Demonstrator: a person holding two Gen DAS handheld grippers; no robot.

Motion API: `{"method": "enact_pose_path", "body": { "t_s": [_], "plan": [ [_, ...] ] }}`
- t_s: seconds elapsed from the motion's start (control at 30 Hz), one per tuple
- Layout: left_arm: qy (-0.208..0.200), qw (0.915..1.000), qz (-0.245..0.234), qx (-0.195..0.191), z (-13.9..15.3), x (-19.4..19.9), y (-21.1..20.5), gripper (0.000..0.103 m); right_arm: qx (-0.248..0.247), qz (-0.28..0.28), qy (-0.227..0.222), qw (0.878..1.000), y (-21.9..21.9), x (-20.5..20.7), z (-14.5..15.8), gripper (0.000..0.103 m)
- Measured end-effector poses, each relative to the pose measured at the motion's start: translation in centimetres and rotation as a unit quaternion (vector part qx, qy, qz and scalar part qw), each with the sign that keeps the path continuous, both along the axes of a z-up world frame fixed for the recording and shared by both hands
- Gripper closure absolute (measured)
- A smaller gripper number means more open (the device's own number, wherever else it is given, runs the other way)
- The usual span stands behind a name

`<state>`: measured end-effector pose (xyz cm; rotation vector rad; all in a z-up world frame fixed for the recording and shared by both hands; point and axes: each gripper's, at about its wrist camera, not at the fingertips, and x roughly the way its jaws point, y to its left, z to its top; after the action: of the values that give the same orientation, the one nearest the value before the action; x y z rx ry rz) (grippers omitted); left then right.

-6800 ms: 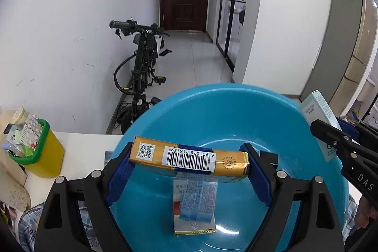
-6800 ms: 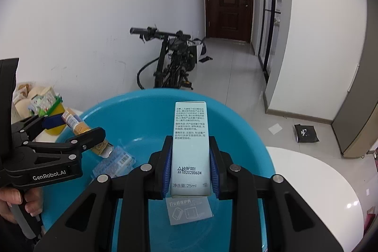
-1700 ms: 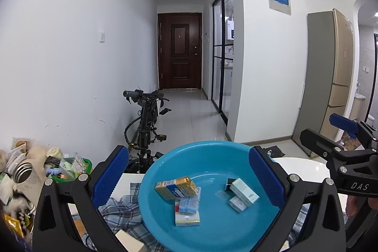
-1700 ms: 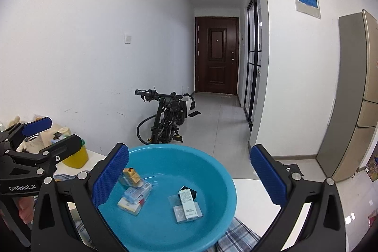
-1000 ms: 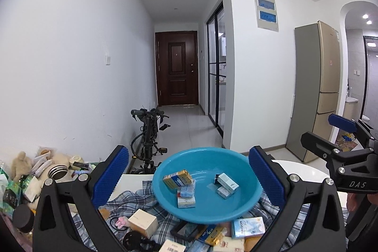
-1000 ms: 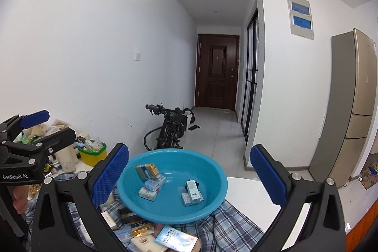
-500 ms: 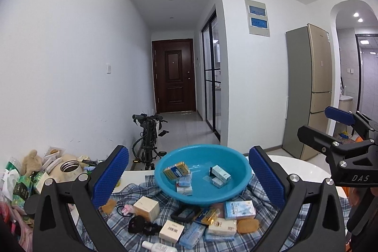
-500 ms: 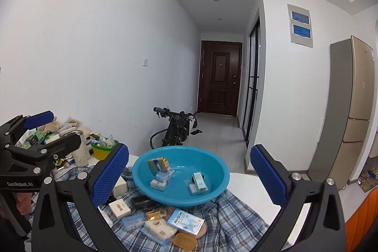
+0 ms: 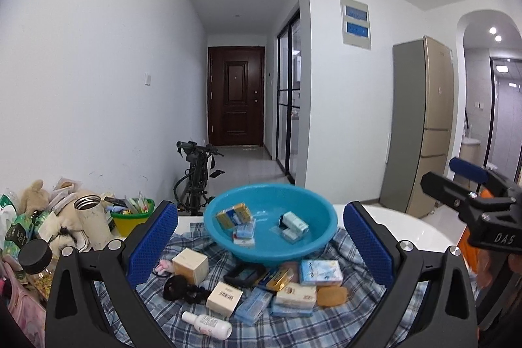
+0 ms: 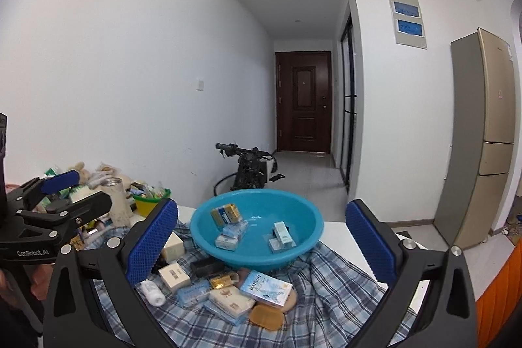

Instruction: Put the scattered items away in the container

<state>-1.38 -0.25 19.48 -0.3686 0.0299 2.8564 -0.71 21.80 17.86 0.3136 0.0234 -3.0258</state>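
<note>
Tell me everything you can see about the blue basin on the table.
The blue basin is a round, shallow bowl, glossy like plastic, with a rolled rim. It sits upright on a checked cloth, towards the back of the table. Inside lie several small boxes, among them a yellow-and-blue box leaning on the left wall and a pale green box to the right. More boxes crowd its near side. No gripper touches it.

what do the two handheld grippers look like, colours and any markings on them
Both are matte black plastic frames with silver screw heads and blue textured pads on the inner faces of the fingers. The left gripper carries white "GenRobot.AI" lettering on its side; the right gripper shows "DAS" in pale letters. No cables are visible on either.
</note>
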Motion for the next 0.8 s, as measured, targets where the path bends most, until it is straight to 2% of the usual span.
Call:
{"method": "enact_pose_path", "body": {
  "t_s": [0.33,0.53,0.8],
  "plan": [
    [-0.032,0.9994,-0.003,0.011,-4.8,-0.2,-0.1,0.000,-0.006,-0.007,-0.003,1.000,0.2,0.8,-3.7,0.001],
    [-0.035,0.9989,-0.021,0.023,-7.8,0.0,-0.1,0.000,-0.004,-0.006,-0.015,1.000,0.6,0.5,-6.1,0.001],
    [-0.043,0.9985,-0.026,0.021,-11.5,0.0,0.2,0.000,0.000,-0.004,0.014,1.000,0.1,1.6,-10.2,0.001]
  ]
}}
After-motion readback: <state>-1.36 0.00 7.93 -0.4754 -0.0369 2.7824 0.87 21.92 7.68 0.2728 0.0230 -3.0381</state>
